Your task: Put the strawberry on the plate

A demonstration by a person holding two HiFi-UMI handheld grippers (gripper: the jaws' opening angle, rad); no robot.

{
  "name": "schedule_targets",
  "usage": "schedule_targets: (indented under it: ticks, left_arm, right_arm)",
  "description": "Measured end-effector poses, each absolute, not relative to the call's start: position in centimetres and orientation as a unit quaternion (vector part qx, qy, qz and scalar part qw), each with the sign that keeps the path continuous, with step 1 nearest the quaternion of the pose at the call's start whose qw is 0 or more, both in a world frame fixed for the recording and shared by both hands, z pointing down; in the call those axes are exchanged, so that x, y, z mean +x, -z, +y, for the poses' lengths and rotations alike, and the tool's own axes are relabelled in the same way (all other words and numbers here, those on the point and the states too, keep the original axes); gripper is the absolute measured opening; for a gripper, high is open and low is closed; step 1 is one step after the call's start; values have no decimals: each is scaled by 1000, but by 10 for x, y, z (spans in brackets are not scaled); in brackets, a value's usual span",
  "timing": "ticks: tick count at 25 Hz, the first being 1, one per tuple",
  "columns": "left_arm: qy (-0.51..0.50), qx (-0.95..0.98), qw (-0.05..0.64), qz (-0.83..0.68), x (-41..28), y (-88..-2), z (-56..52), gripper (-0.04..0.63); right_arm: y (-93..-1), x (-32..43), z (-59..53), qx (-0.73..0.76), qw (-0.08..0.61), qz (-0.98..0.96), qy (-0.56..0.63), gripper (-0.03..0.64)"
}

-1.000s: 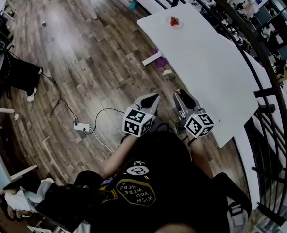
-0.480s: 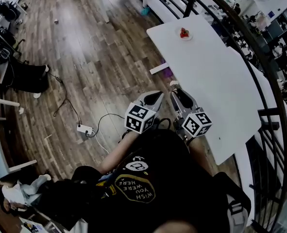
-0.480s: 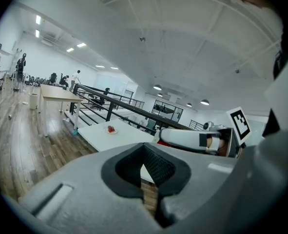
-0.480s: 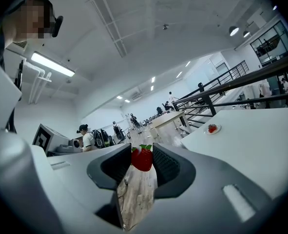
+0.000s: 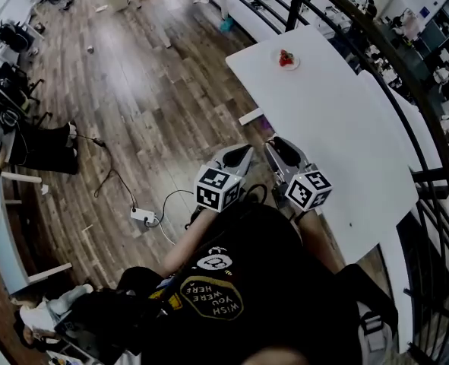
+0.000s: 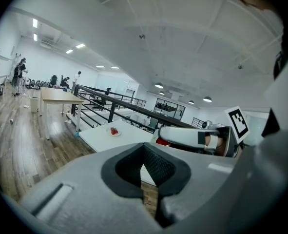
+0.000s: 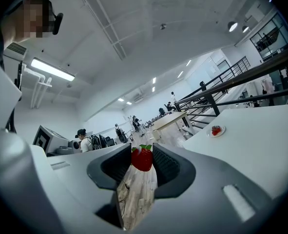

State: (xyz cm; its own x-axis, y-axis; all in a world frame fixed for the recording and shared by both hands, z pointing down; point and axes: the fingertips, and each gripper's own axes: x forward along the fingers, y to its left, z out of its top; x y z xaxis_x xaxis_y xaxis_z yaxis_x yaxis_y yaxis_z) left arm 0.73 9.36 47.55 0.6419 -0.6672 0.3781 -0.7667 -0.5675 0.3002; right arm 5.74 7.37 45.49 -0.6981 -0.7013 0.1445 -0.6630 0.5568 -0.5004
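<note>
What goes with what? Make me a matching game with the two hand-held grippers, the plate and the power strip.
Things:
1. left hand-held gripper
2. right hand-held gripper
3. plate
4. power strip

Places or states:
A. lies on the wooden floor
B. shut on a strawberry
C. at the far end of the white table, with a red fruit on it
D. shut, with nothing between its jaws

Pairs: 1-D, 2-B, 3-C, 4-A

The strawberry [image 7: 142, 159] is red with a green leafy cap. Left gripper [image 6: 143, 156] and right gripper [image 7: 142, 165] are pale grey with black ribbed pads [image 7: 117, 168], cubes [image 5: 216, 188] patterned black-and-white. White desk [image 5: 338, 120], white plate [image 5: 292, 65], brown plank floor [image 5: 133, 112]
</note>
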Motion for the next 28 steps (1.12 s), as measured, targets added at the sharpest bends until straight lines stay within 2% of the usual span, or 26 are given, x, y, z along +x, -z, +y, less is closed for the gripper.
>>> schedule_targets:
  ticks: [17, 28]
  left_arm:
    - [-107, 902, 210, -363, -37, -468, 18, 2]
    - [-112, 909, 241, -322, -55, -490, 14, 2]
  right_arm:
    - [-449, 19, 16, -448, 41, 854, 263, 143]
    - [-473, -2, 14, -484, 26, 827, 284, 143]
